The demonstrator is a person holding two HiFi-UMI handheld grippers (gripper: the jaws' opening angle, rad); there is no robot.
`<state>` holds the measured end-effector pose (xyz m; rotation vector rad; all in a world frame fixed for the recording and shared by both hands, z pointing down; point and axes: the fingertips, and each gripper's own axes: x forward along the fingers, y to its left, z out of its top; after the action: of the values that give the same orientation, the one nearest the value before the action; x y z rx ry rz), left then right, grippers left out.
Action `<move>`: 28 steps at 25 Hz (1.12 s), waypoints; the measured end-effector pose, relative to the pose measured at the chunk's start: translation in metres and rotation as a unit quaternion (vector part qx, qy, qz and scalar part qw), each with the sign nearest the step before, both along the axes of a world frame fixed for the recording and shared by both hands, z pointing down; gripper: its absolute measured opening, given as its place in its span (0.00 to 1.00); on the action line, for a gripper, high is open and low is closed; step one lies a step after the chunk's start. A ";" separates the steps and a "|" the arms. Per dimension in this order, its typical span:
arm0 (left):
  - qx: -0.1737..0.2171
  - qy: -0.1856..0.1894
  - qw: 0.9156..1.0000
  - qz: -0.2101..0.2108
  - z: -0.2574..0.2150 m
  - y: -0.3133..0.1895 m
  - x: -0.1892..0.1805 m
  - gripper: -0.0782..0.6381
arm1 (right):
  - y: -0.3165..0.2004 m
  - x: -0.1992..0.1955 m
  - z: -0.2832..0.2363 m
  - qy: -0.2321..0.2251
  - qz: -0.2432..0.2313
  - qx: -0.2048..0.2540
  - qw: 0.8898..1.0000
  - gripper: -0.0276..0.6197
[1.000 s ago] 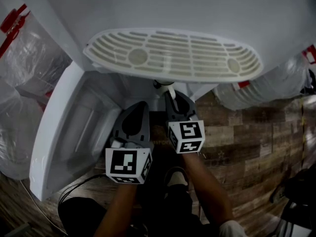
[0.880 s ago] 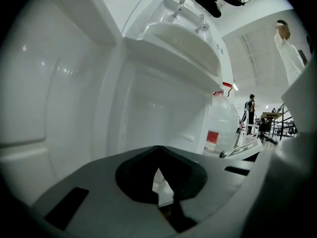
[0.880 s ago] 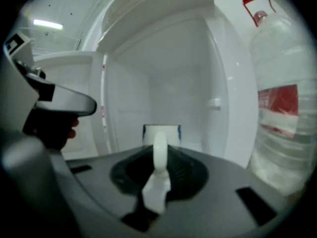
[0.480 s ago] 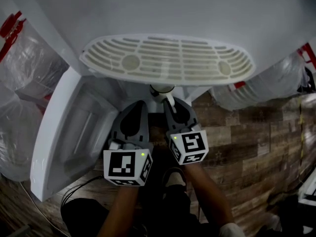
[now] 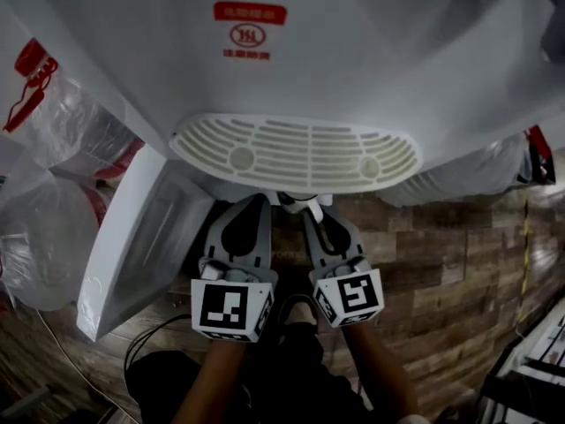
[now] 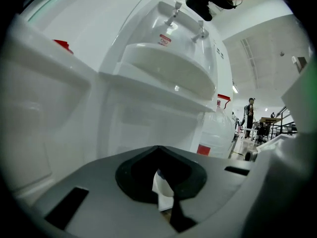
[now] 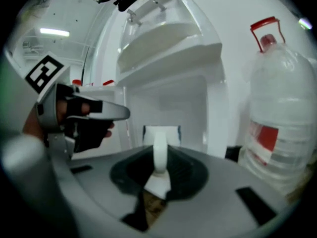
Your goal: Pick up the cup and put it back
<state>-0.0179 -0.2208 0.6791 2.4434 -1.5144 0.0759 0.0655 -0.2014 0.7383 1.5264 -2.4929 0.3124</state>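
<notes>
Cup [image 7: 159,150]: small and white, probably thin paper, so judged light, soft-walled and easily crushed. It is best pinched gently at the rim, one jaw inside and one outside. It is held before the lower recess of the water dispenser [image 5: 265,69], just below the drip tray [image 5: 296,153], its wall clamped in the right gripper [image 5: 311,212]. The left gripper [image 5: 256,208], just beside, has its jaws together on nothing identifiable. Compared with a second ago, both grippers and the cup stand closer beneath the tray, a red label [image 5: 250,23] has come into view, and the grip is unchanged.
</notes>
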 end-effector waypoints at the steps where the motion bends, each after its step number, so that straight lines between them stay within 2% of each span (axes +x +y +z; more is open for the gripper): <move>1: 0.000 -0.001 1.000 0.003 -0.005 0.002 0.001 0.12 | 0.004 0.001 -0.006 0.002 -0.003 -0.001 1.000 0.15; 7: -0.019 0.014 1.000 -0.004 -0.039 0.012 -0.009 0.12 | 0.033 -0.001 -0.046 0.005 -0.012 -0.018 1.000 0.15; 15: -0.034 -0.001 0.999 0.029 -0.097 0.044 -0.012 0.12 | 0.076 -0.008 -0.127 -0.008 -0.012 -0.003 1.000 0.15; 20: -0.039 0.003 0.998 0.041 -0.142 0.062 -0.013 0.12 | 0.095 -0.014 -0.177 -0.009 -0.015 -0.007 1.000 0.15; 28: -0.038 0.004 0.999 0.034 -0.236 0.073 -0.024 0.12 | 0.099 -0.020 -0.282 -0.014 -0.022 0.001 1.000 0.15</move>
<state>-0.0417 -0.1481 0.4435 2.4322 -1.3991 0.1347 0.0454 -0.1021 0.4565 1.4754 -2.5449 0.3280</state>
